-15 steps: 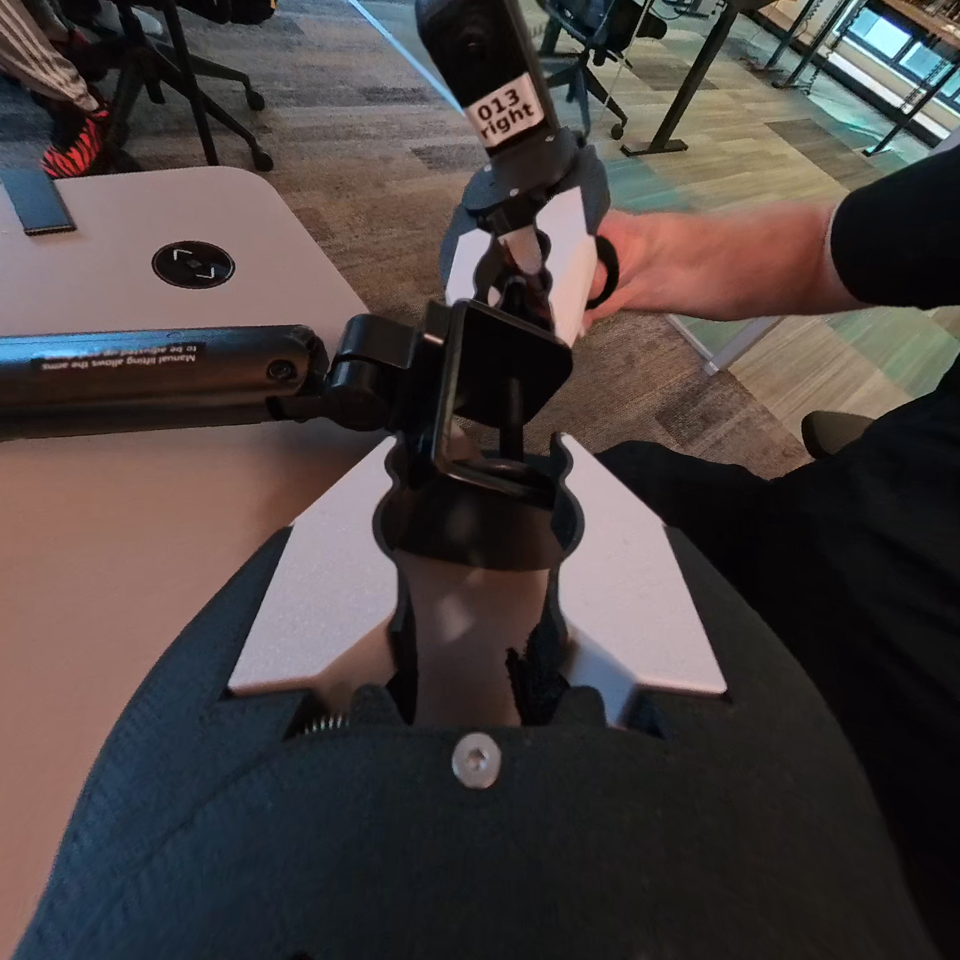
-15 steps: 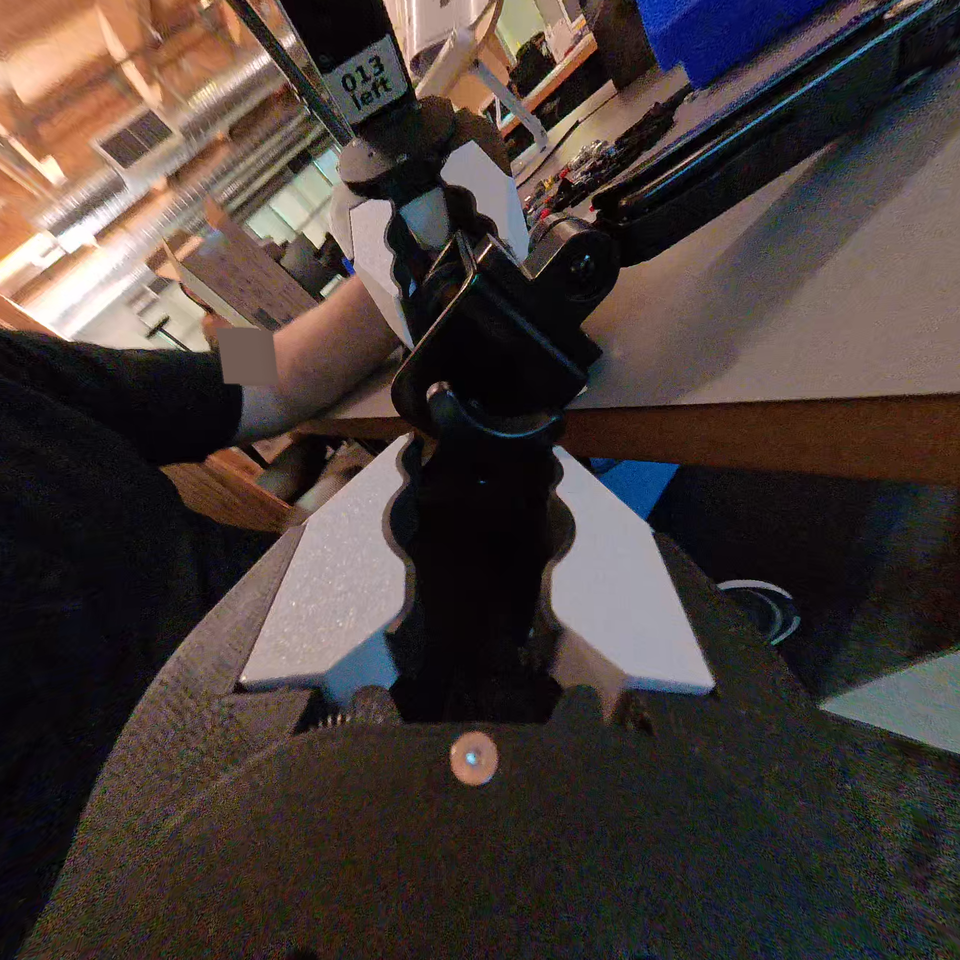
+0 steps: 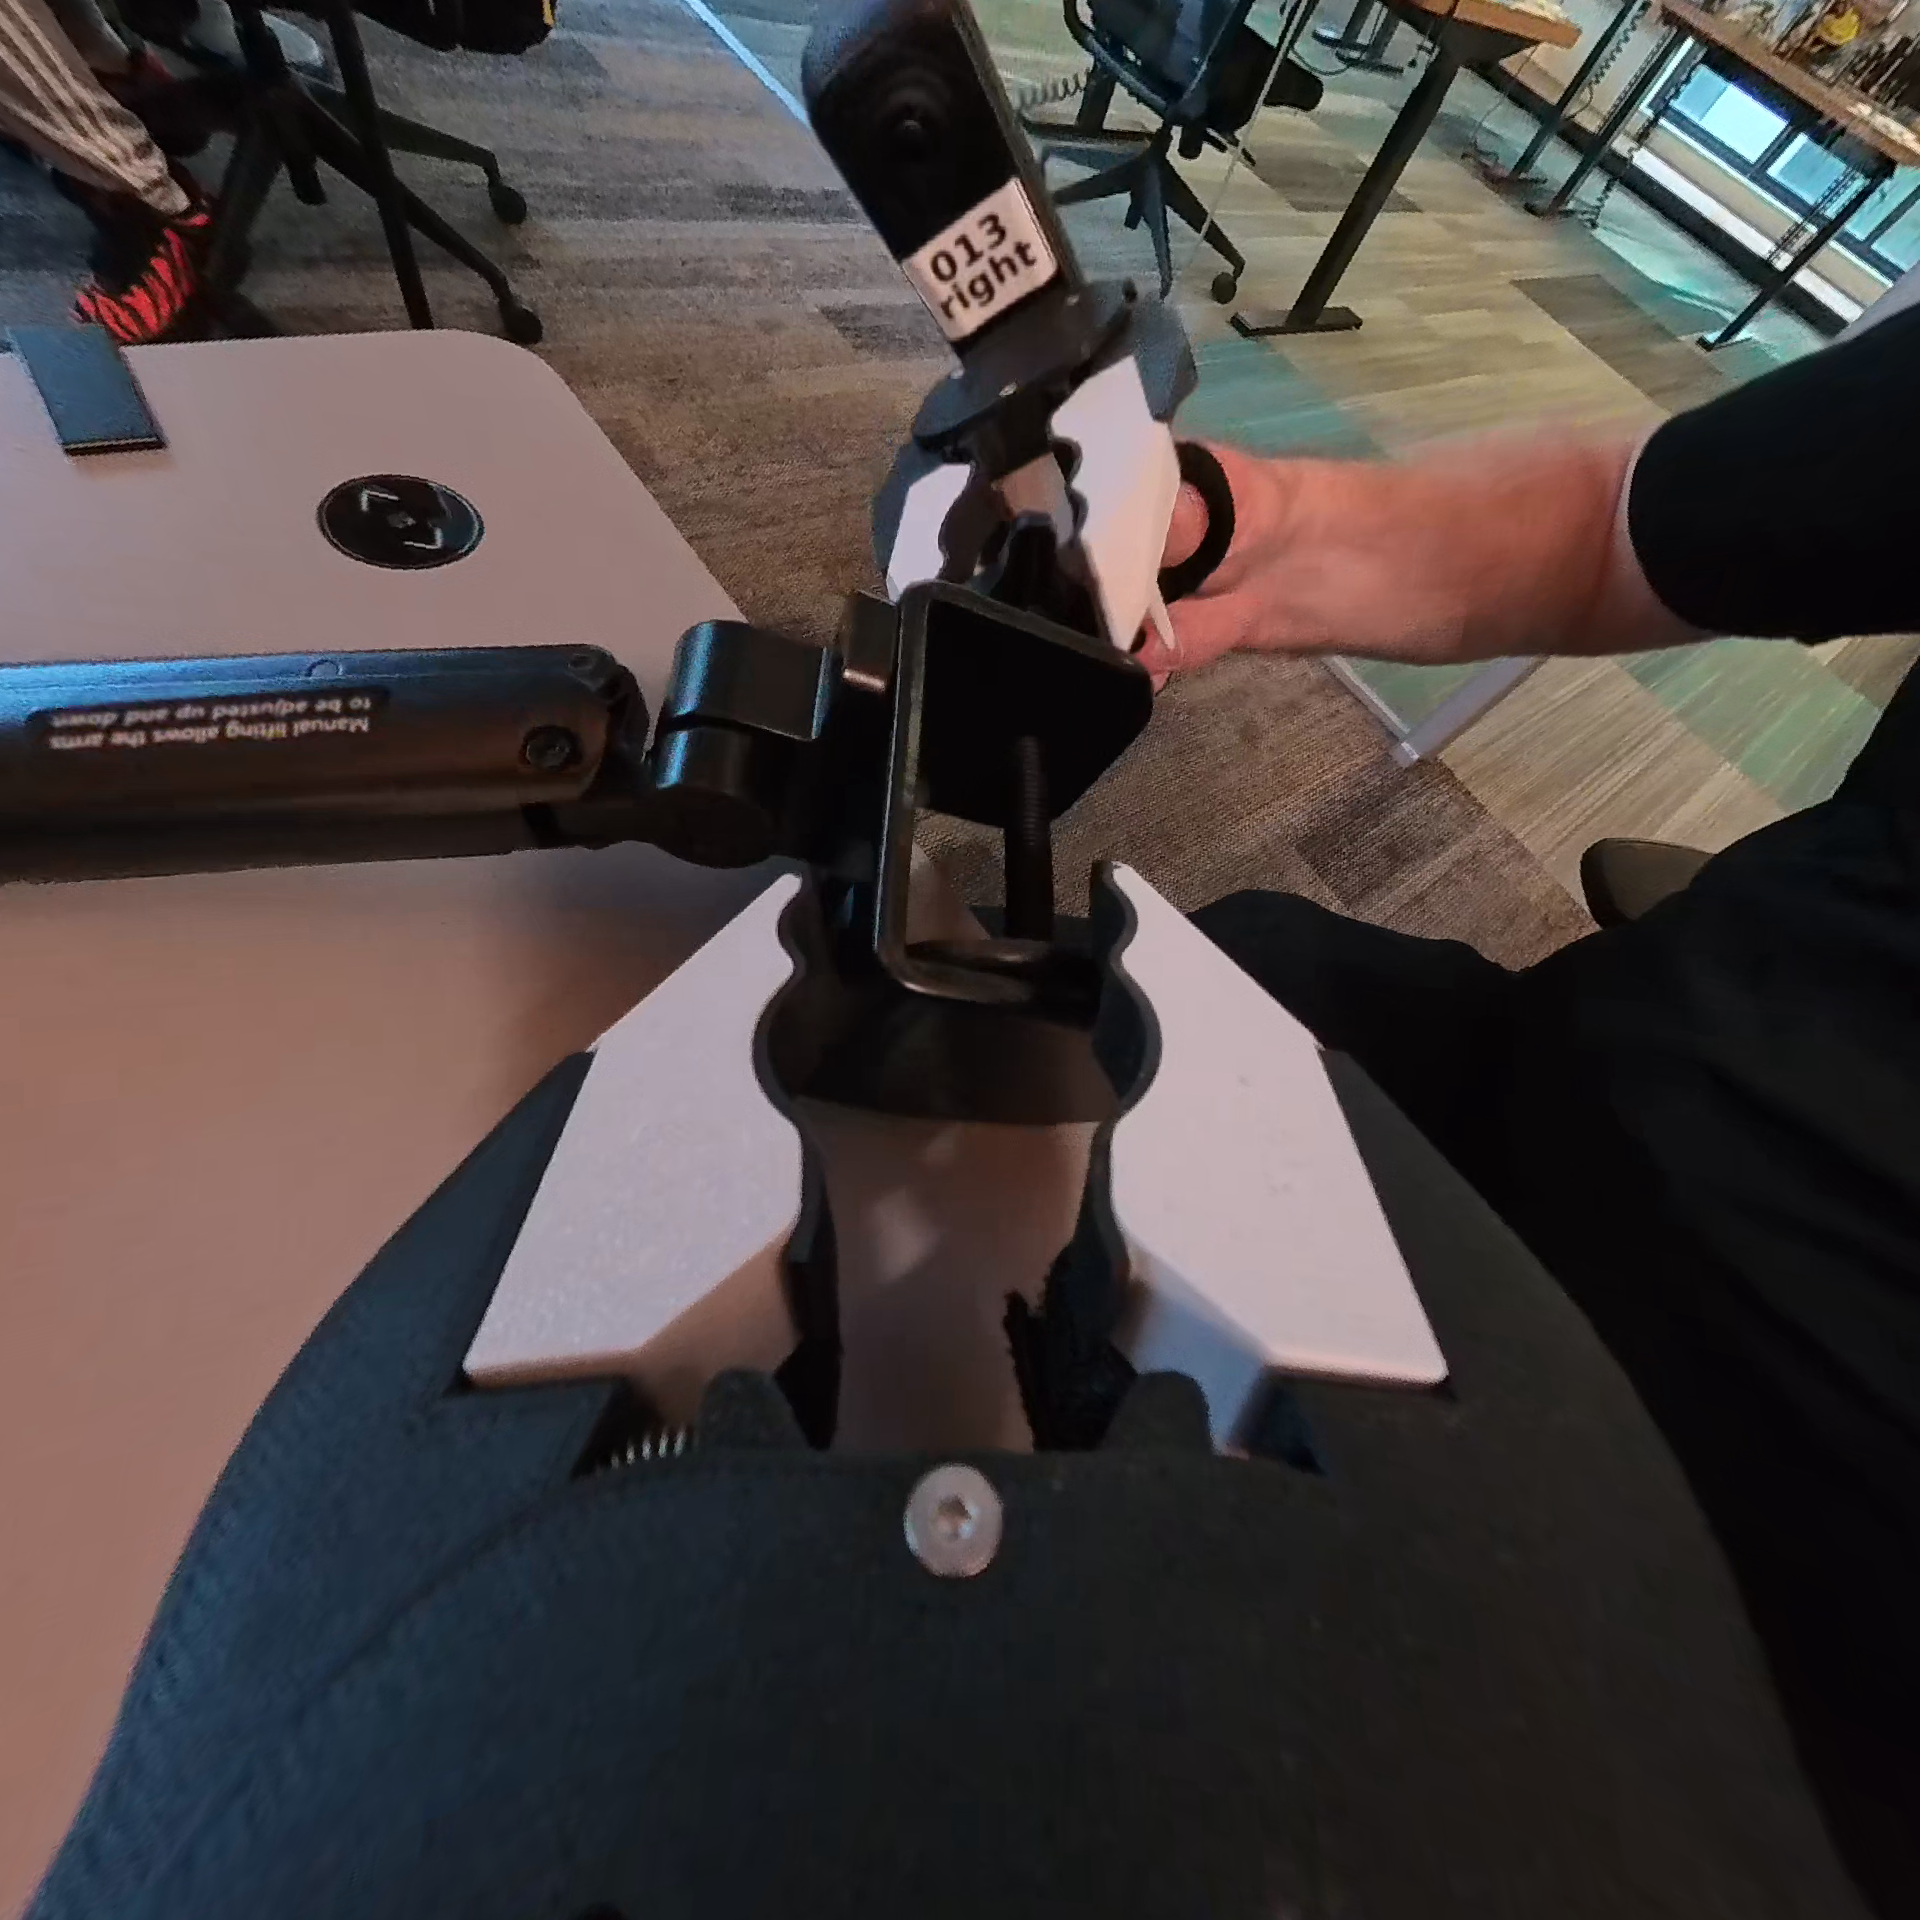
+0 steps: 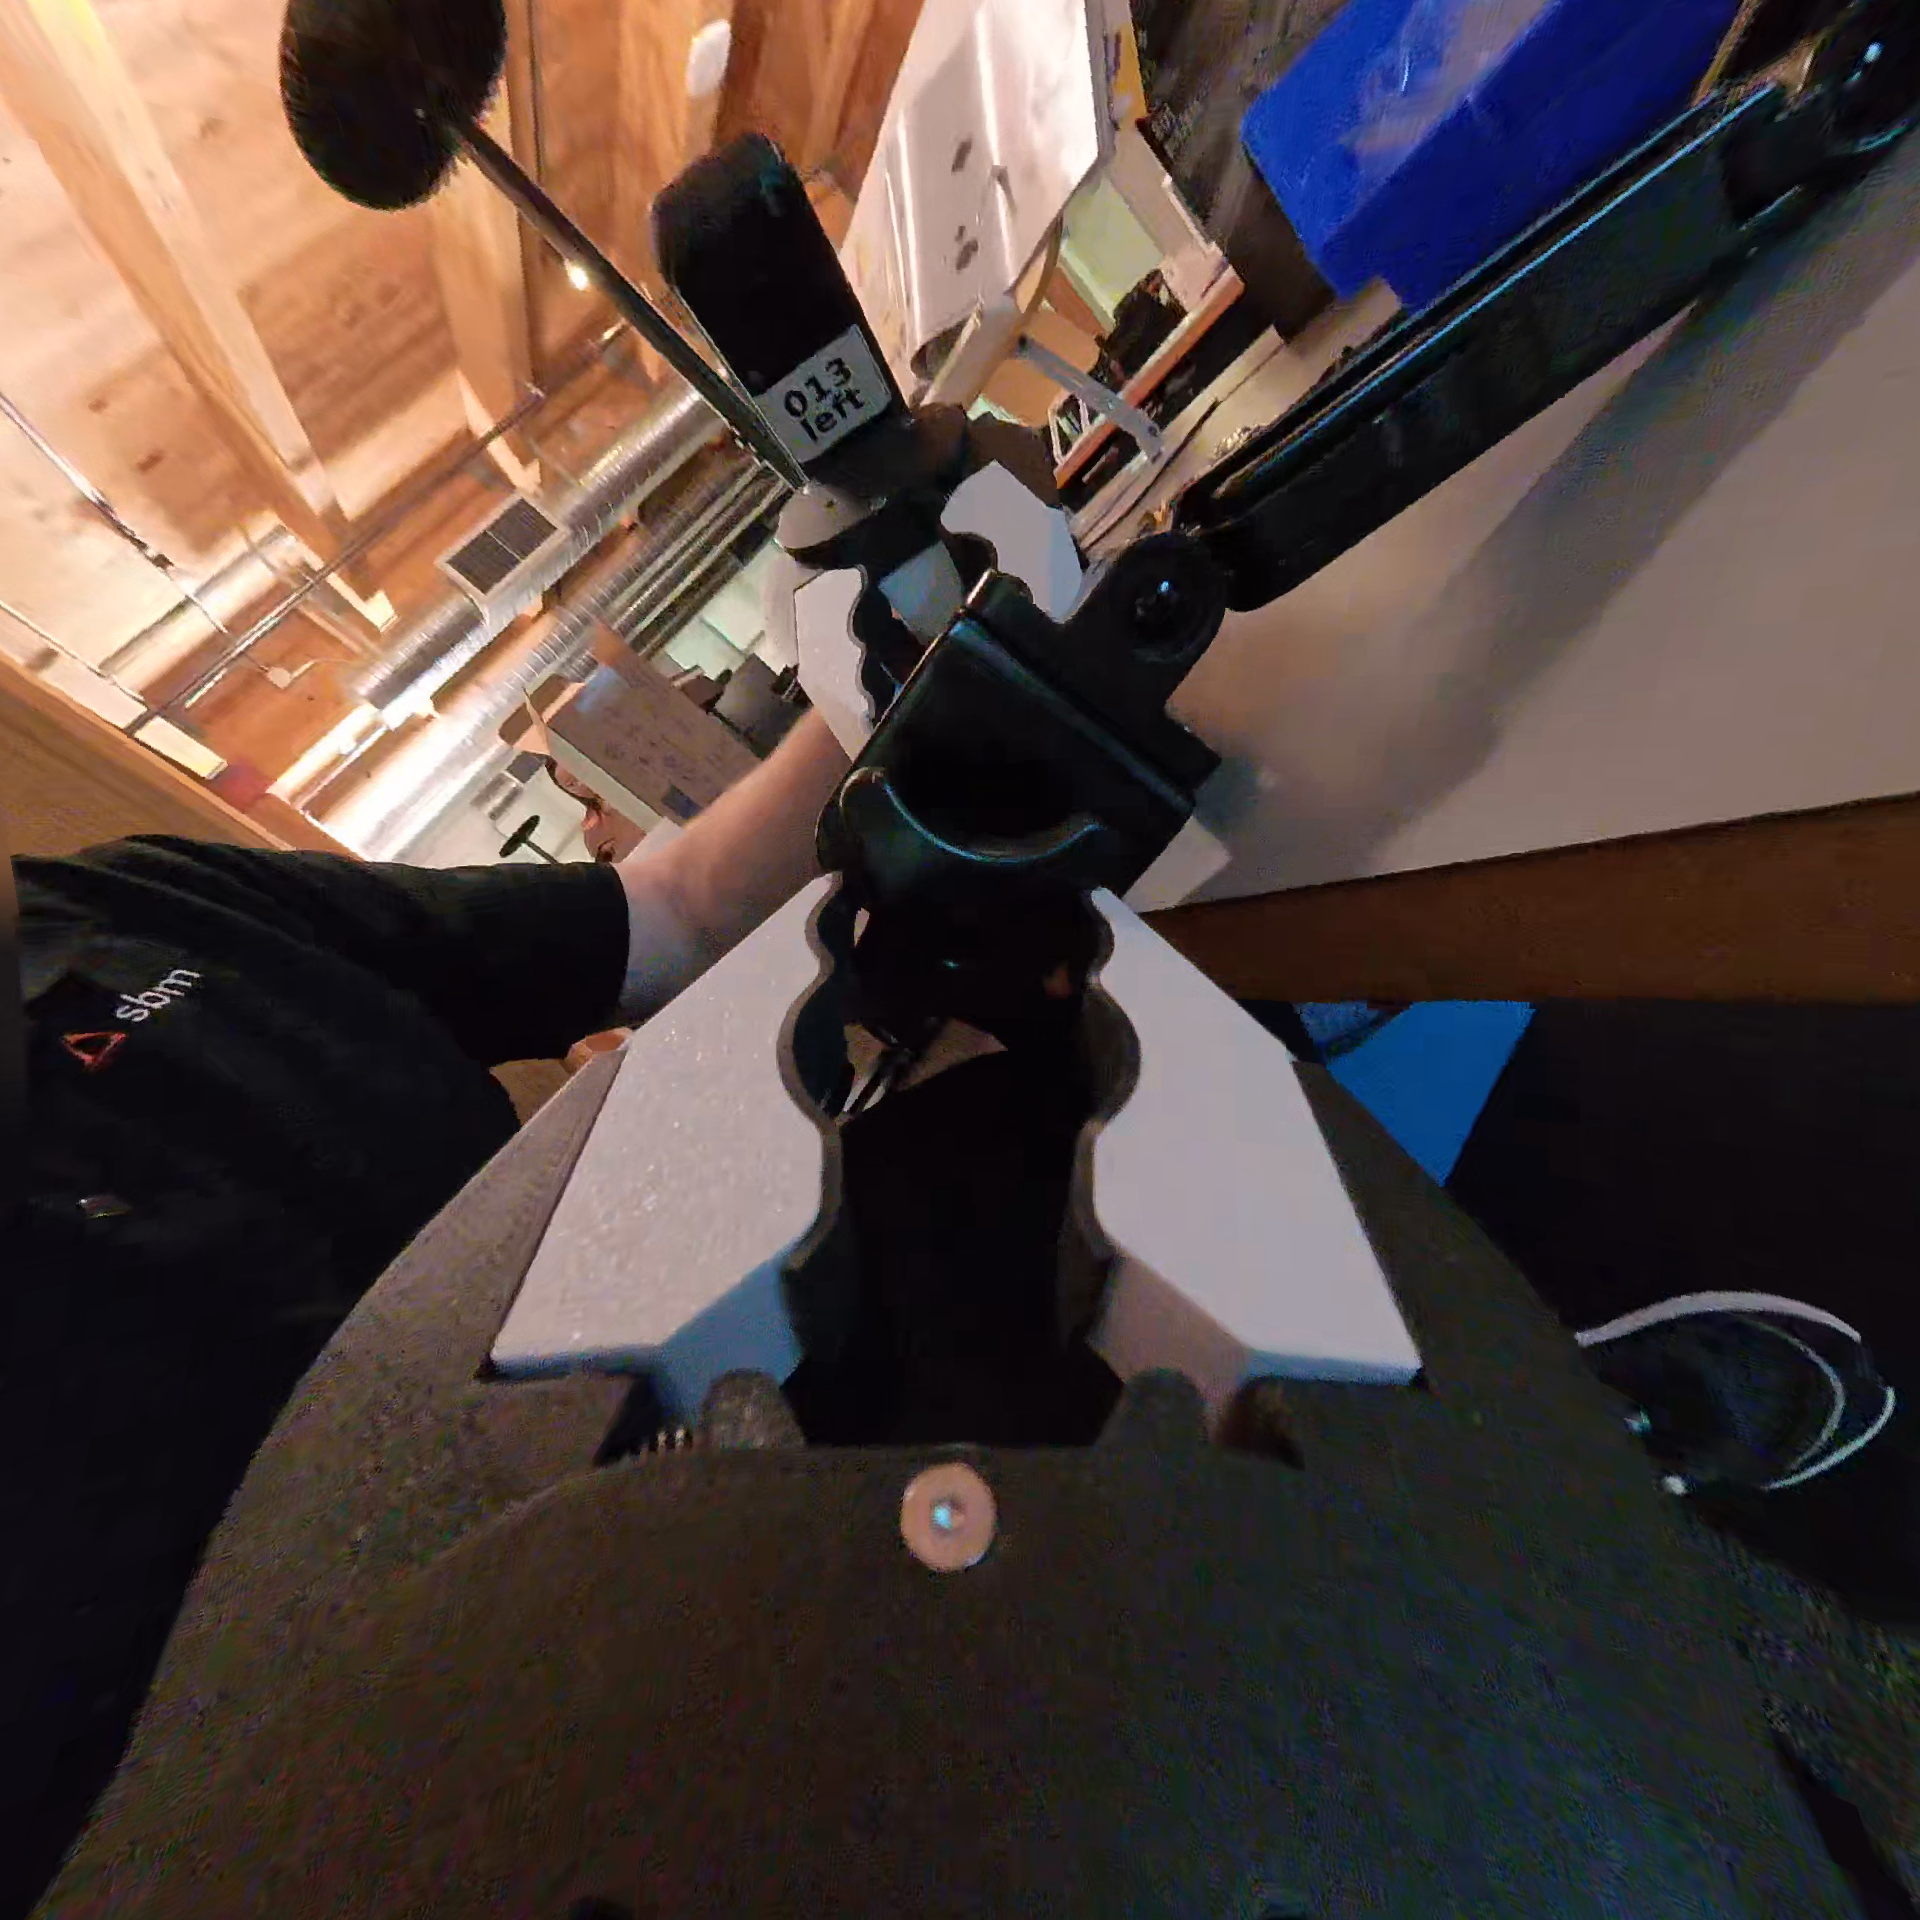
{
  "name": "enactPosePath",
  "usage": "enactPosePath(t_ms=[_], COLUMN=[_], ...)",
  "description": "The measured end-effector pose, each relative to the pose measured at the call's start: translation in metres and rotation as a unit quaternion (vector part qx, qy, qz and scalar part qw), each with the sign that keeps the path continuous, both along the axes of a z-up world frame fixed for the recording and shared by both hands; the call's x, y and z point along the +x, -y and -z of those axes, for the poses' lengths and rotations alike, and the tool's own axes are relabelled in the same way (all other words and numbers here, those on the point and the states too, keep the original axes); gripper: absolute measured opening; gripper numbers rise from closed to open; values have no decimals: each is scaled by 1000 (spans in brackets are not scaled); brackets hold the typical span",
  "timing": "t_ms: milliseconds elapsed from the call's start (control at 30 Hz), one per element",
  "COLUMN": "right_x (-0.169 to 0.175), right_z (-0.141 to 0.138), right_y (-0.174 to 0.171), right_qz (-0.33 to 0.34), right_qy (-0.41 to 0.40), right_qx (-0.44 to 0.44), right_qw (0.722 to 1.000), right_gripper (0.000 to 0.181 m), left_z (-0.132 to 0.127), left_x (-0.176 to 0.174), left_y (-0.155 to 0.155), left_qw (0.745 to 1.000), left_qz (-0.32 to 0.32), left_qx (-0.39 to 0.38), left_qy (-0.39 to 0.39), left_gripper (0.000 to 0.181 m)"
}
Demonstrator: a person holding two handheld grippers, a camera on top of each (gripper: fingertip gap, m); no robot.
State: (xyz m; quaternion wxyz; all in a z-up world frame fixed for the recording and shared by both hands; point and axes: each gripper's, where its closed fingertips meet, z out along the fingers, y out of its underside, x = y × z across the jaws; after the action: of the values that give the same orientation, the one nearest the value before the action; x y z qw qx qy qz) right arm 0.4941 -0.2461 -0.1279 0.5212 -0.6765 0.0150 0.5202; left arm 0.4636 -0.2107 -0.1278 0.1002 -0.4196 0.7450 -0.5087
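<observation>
A black jointed mount arm (image 3: pixel 312 738) lies on a pale table (image 3: pixel 260 1039), with its black C-clamp (image 3: pixel 1018 707) hanging over the table's edge. My left gripper (image 3: pixel 951 977) is shut on the clamp's lower bracket, by the threaded screw (image 3: pixel 1029 821). My right gripper (image 3: pixel 1039 540) is on the clamp's far side, held by a hand (image 3: pixel 1351 551). In the right wrist view, my right gripper (image 4: pixel 956 935) is shut on the clamp (image 4: pixel 1029 748) from below the table edge (image 4: pixel 1558 904). The left gripper (image 4: pixel 914 592) is beyond it, and the arm (image 4: pixel 1455 416) runs off to the right.
A round black disc (image 3: pixel 400 520) and a dark strip (image 3: pixel 88 400) are set in the tabletop. Office chairs (image 3: pixel 395 156) and desk legs (image 3: pixel 1351 208) stand on the carpet. A blue box (image 4: pixel 1455 135) is at the table's back. The person's dark-clothed lap (image 3: pixel 1558 1143) fills the right.
My right gripper has rolled, so its view is tilted. The clamp has turned slightly and its screw now shows. Both grippers keep their hold.
</observation>
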Motion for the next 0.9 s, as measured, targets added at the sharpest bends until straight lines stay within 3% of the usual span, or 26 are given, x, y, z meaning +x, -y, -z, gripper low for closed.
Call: enactPosePath(t_ms=[100, 333, 467, 600, 733, 900], right_x=[0, -6, -6, -3, -2, -1], right_z=[-1, 2, 2, 6, 10, 12], right_y=[-1, 0, 0, -1, 0, -1], right_qz=[20, 26, 14, 5, 4, 7], right_qy=[27, 251, 241, 205, 204, 204], right_qx=[34, 99, 93, 67, 55, 48], right_qw=[999, 963, 966, 976, 977, 978], right_gripper=[39, 39, 39, 38, 39, 39], left_z=[0, -6, -9, -29, -14, -9], left_x=[0, 0, 2, 8, 14, 16], left_y=[-1, -5, -6, -6, -12, -14], left_qw=[1000, 1000, 999, 998, 994, 988], left_qz=[-1, -5, -12, -28, -44, -28], left_qx=[-3, -24, -35, -25, 91, 150], left_qy=[-1, 8, 11, 57, 38, 9], left_gripper=[50, 41, 36, 28, 8, 8])
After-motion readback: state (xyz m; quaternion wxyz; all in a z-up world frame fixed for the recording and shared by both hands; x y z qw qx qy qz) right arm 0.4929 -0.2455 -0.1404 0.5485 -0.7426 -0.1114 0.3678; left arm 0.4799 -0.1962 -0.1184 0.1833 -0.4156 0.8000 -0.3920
